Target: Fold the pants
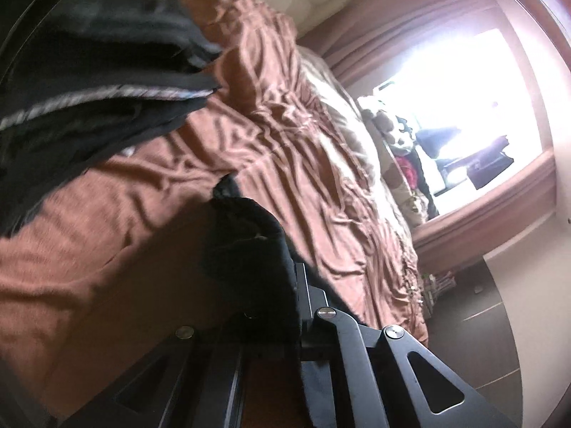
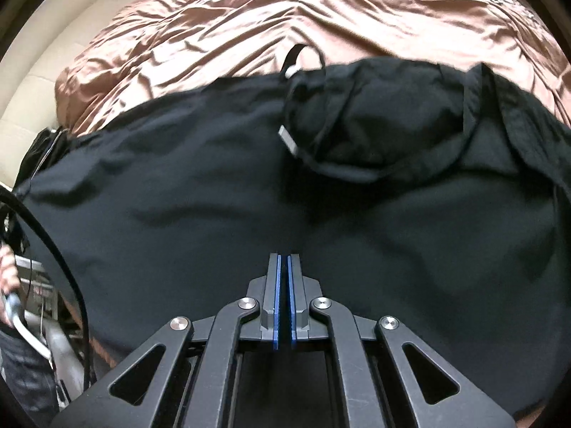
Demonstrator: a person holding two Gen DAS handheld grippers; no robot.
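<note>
Black pants (image 2: 214,185) lie spread across a brown satin bedspread (image 2: 249,18), their waistband and a drawstring (image 2: 303,67) at the far edge. My right gripper (image 2: 284,260) hovers over the near part of the pants, shut, its blue pads together with nothing seen between them. In the left wrist view my left gripper (image 1: 285,271) is shut on a bunched fold of the black pants (image 1: 246,235), which drapes over its fingers and hides the tips. More of the pants (image 1: 107,71) hangs blurred at the upper left, above the bedspread (image 1: 285,142).
A cream padded headboard (image 2: 43,53) borders the bed. A bright window (image 1: 464,89) with brown curtains (image 1: 392,25) and clutter on its sill lies beyond the bed. Dark floor (image 1: 481,303) runs beside it. A person's hand (image 2: 7,271) and a black cable (image 2: 53,242) show at the left.
</note>
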